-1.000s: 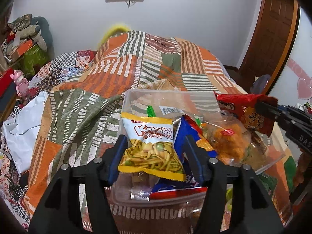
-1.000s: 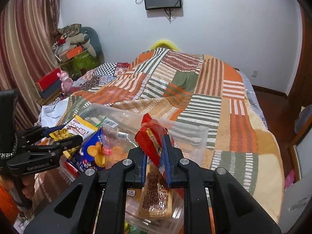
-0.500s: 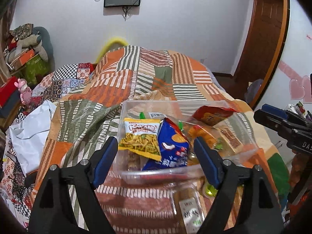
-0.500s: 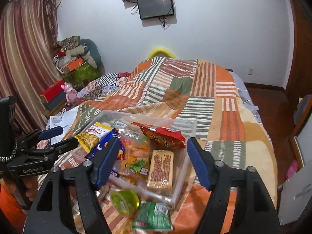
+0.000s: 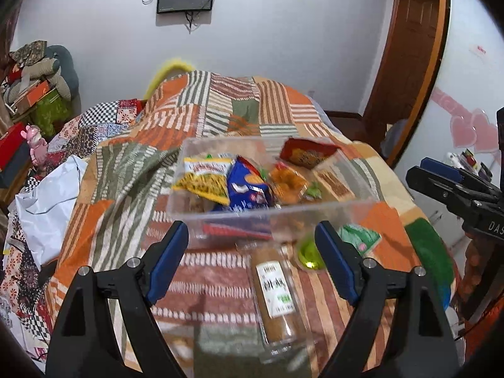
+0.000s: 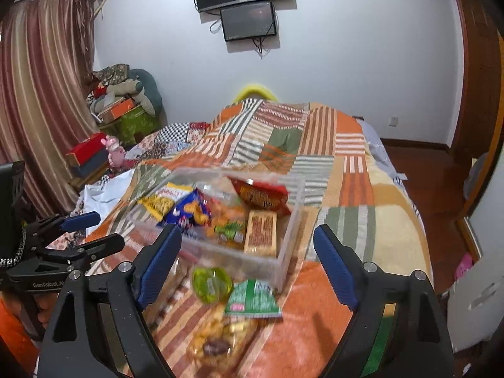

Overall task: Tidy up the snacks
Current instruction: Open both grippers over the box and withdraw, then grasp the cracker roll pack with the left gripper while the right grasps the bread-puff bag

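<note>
A clear plastic bin [image 5: 271, 220] stands on the patchwork bedspread. It holds a yellow snack bag [image 5: 204, 179], a blue bag [image 5: 245, 186], a red bag [image 5: 305, 152] and a brown wafer bar [image 6: 261, 233]. In front of the bin lie a long biscuit pack [image 5: 277, 296], a green jelly cup [image 6: 211, 283], a green packet [image 6: 253, 296] and a bag of mixed nuts [image 6: 217, 340]. My left gripper [image 5: 252, 236] hangs short of the bin, jaws opening, nothing between them. My right gripper [image 6: 247, 239] hovers above the loose snacks, jaws also opening and empty.
The bedspread [image 6: 346, 163] stretches far behind the bin. A white cloth [image 5: 47, 201] lies at the bed's left edge, with boxes and a pink toy [image 6: 115, 151] beyond. A wooden door [image 5: 406, 56] stands at the right, screens on the wall [image 6: 249, 25].
Both grippers let go of their bags, the yellow one and the red one, which now lie in the bin. Both opened wide and drew back toward the bed's near edge.
</note>
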Available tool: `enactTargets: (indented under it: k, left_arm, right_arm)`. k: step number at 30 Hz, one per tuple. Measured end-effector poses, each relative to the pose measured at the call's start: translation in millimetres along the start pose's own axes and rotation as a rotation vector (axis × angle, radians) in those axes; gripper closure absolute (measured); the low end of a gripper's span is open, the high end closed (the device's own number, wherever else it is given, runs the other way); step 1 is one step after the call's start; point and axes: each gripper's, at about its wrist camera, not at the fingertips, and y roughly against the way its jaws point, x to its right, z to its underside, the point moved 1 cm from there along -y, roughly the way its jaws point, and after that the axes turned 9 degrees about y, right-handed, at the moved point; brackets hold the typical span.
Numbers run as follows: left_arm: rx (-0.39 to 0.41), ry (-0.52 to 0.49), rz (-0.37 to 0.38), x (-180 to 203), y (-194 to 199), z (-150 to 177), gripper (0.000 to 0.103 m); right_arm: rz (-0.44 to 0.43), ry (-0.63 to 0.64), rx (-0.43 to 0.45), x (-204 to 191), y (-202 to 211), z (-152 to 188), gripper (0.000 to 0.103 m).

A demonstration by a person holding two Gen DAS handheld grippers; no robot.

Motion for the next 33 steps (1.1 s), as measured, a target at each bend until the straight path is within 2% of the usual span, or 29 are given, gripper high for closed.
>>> enactTargets:
  k: [11,19,21,26,28,31,33]
  left_arm:
    - [-0.128,0.024,0.016,6,-27,45,0.02]
    - [-0.164,0.077,-0.003,1,-48,57,0.021]
    - [-0.175,0.093,-0.005,0,-54,59,0.024]
    - [-0.21,0.102,0.001,0,-70,63,0.044]
    - [-0.223,0.104,0.013,1,-76,64,0.047]
    - [-0.21,0.094,0.017,4,-78,65,0.052]
    - [-0.211,0.093,0.023,5,-81,64,0.055]
  right_arm:
    - [-0.046,-0.036,-0.119,-15,-16,48,0.019]
    - [-0.097,-0.091,-0.224,-20,-40,78,0.019]
    - [-0.108,-0.096,-0.245,-23,-46,81,0.019]
    - [-0.088,-0.071,-0.266,-28,-53,85,0.019]
    - [-0.087,-0.077,-0.264,-26,-52,87,0.024]
    - [-0.107,-0.083,-0.255,-22,-50,86,0.04]
    - [-0.107,-0.083,-0.253,-20,-49,87,0.044]
